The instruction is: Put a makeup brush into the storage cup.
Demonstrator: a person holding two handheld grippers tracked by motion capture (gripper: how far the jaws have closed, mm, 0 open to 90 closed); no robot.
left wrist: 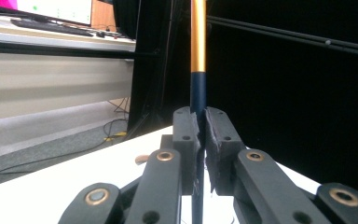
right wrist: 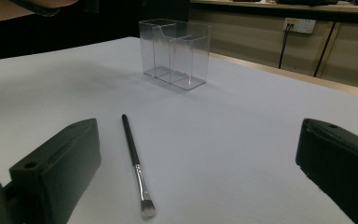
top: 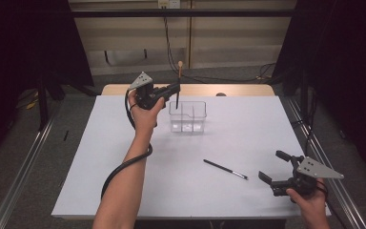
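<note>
The person's left forearm reaches up the white table (top: 124, 191), the wrist bent so the left gripper (top: 175, 88) points sideways toward the clear organiser (top: 187, 117) at the far middle of the table. Its jaws are clamped tight on a long brush (top: 178, 86), held upright with its lower end dipping just over the organiser's left rim; whether the tip is inside a compartment is hard to tell. In the left gripper view the brush handle (left wrist: 197, 70) is smooth and round, gold above and dark blue below, and it runs out of the top of the picture, while the worn black pads (left wrist: 214, 140) squeeze it from both sides. The right hand rests at the near right corner, its right gripper (top: 272, 168) level with jaws spread wide and nothing between them. Just ahead of it a 2nd brush (right wrist: 135, 165) lies flat on the table, thin and black with a silver ferrule and a flat pale tip. The organiser is transparent hard plastic, boxy, with inner dividers.
</note>
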